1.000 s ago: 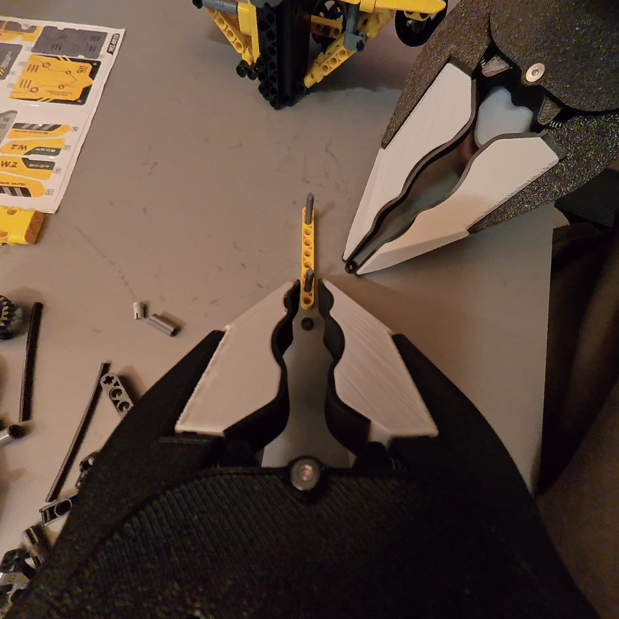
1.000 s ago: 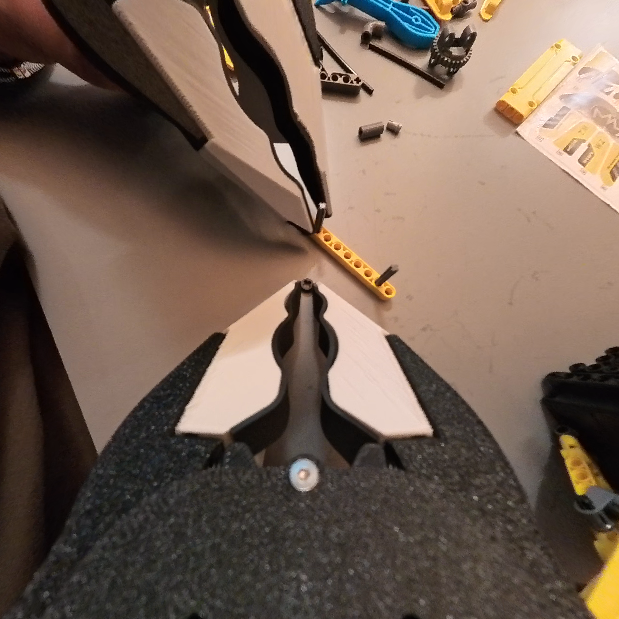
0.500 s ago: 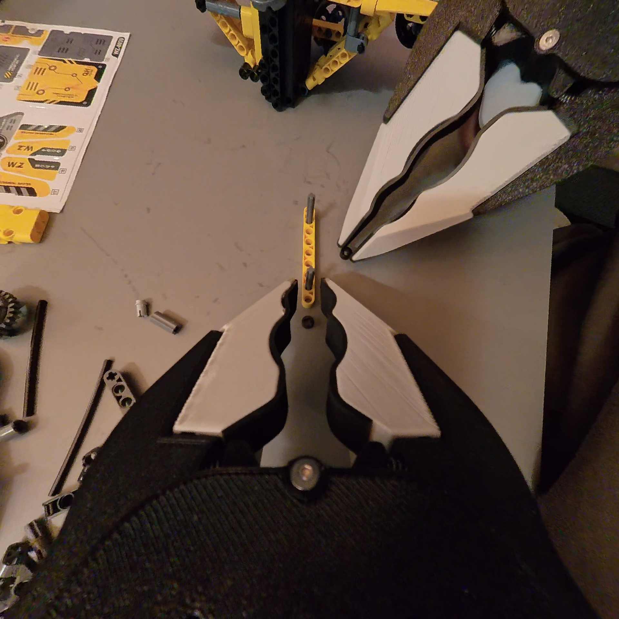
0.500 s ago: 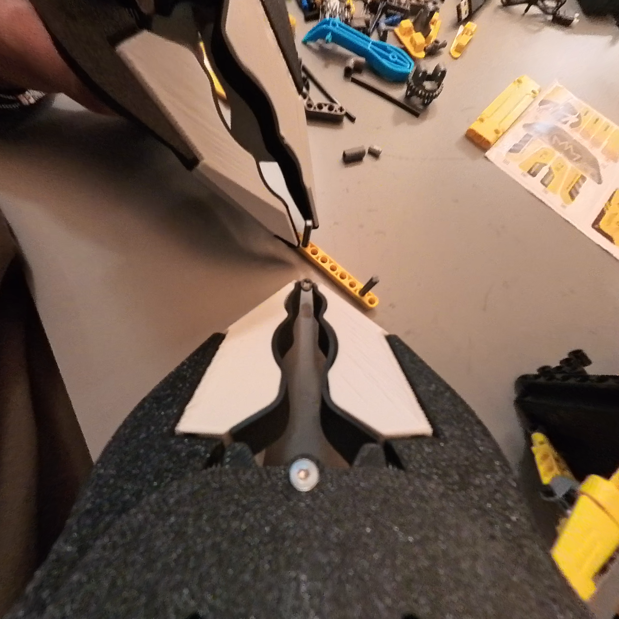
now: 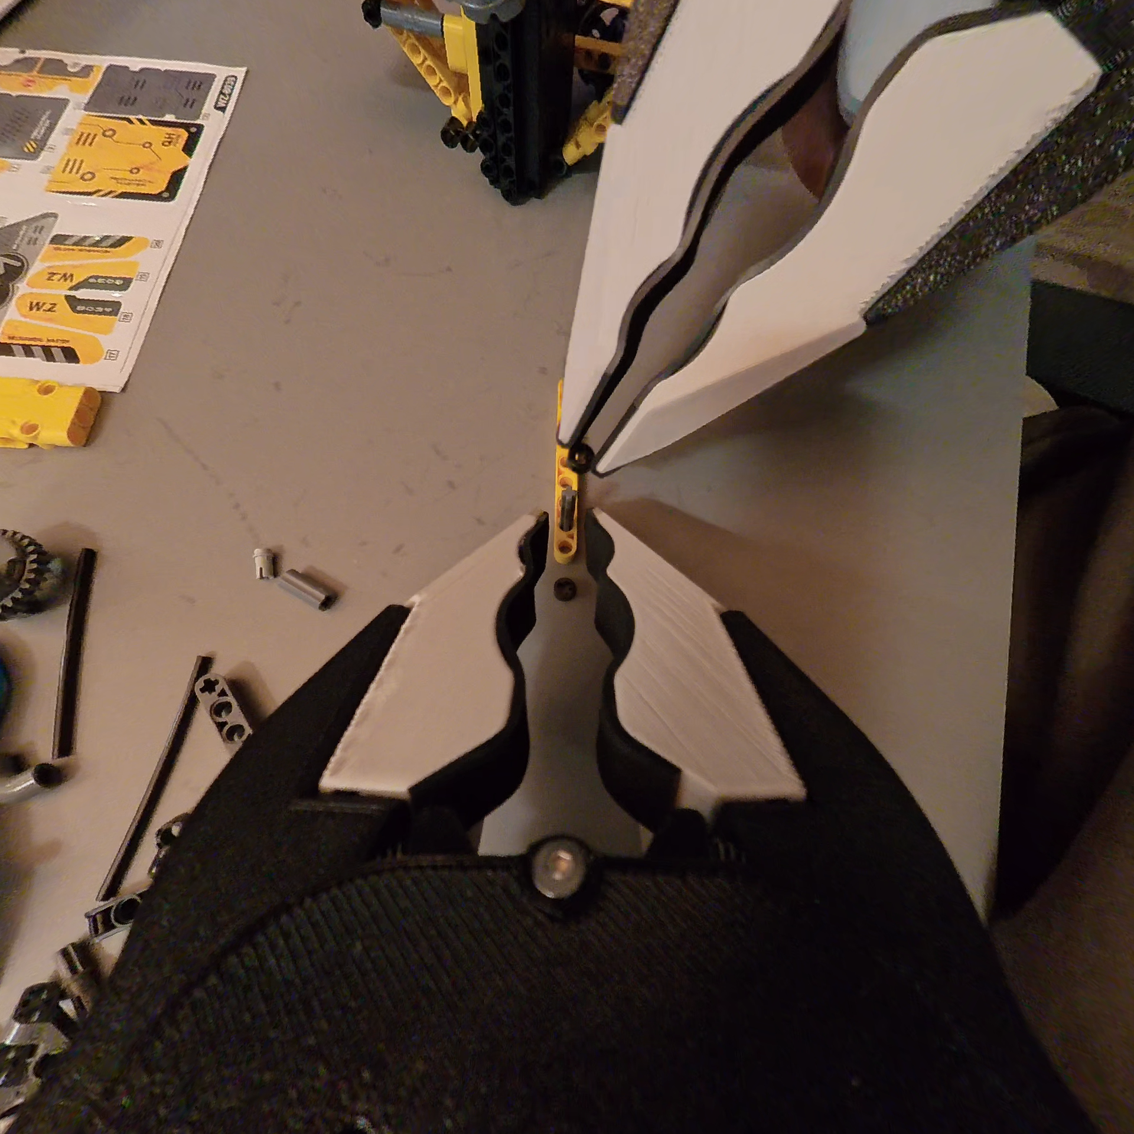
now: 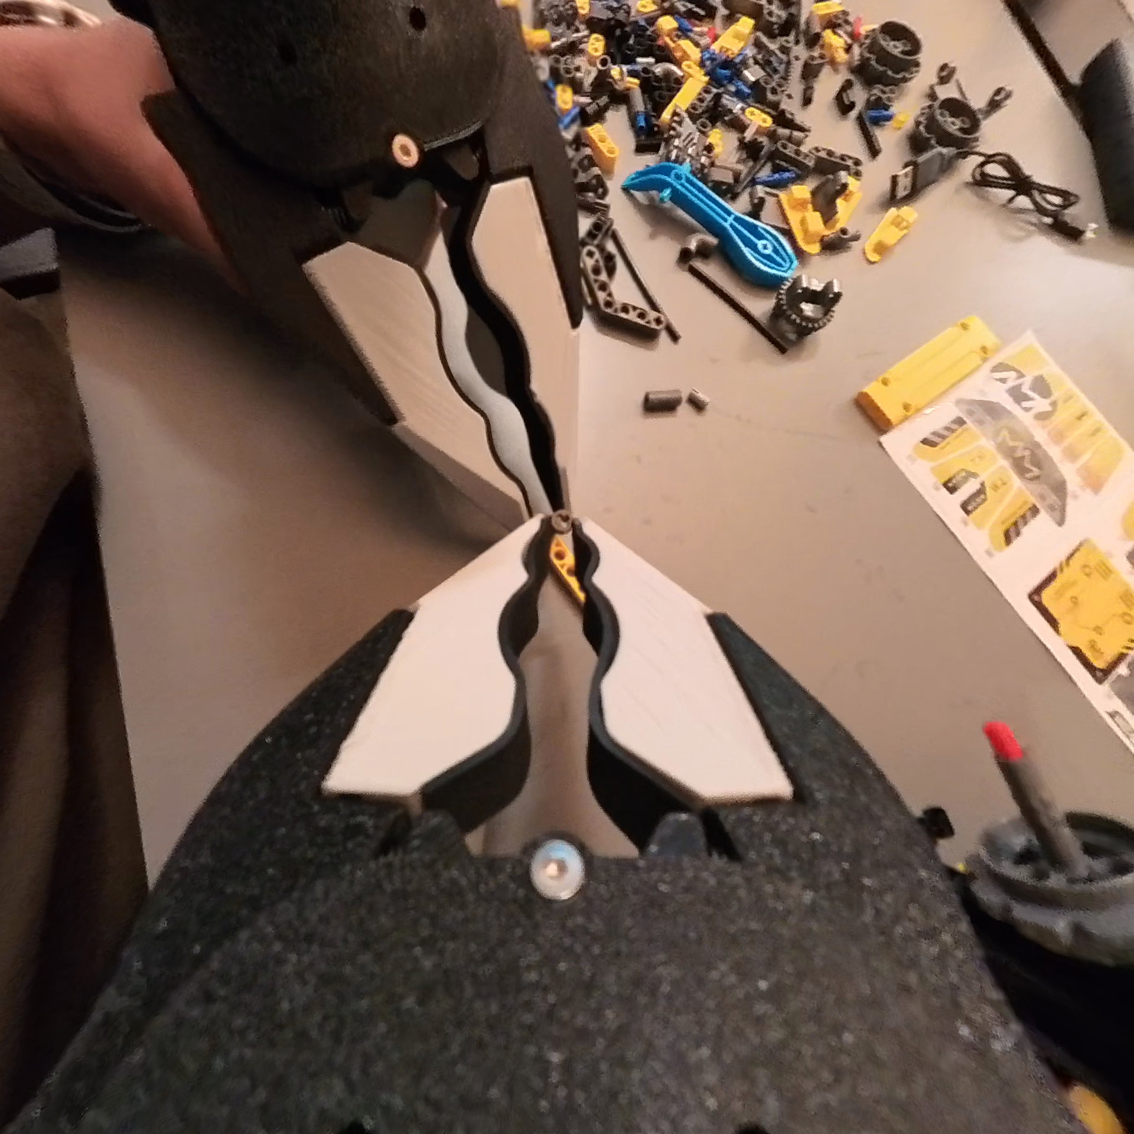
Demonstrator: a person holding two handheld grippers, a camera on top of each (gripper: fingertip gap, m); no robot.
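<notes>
A thin yellow holed beam (image 5: 564,540) lies on the grey table with a grey pin (image 5: 568,504) standing in it. My left gripper (image 5: 566,524) is shut on the beam's near end. A black pin (image 5: 564,589) lies on the table between its fingers. My right gripper (image 6: 559,526) is shut on a small dark pin (image 6: 559,520). In the left wrist view it comes in from the upper right and holds that pin (image 5: 580,457) right over the beam's middle. In the right wrist view the beam (image 6: 567,567) shows between the right fingers. There the left gripper (image 6: 548,500) meets the right gripper tip to tip.
A sticker sheet (image 5: 92,202) and a yellow panel (image 5: 43,417) lie at the left, a yellow-black model (image 5: 503,92) behind. Two small grey sleeves (image 5: 300,586) and black rods (image 5: 73,650) lie near. A pile of loose parts (image 6: 736,80) and a blue piece (image 6: 712,215) sit farther off. The table edge (image 5: 1012,552) is close. The grippers are tip to tip, or close to it. From either gripper's tips it is about 15 cm to the yellow-black model (image 5: 503,92).
The right gripper has moved in with its pin, from beside the beam to directly over it, close to the left gripper's tips. The left gripper and the beam have stayed put.
</notes>
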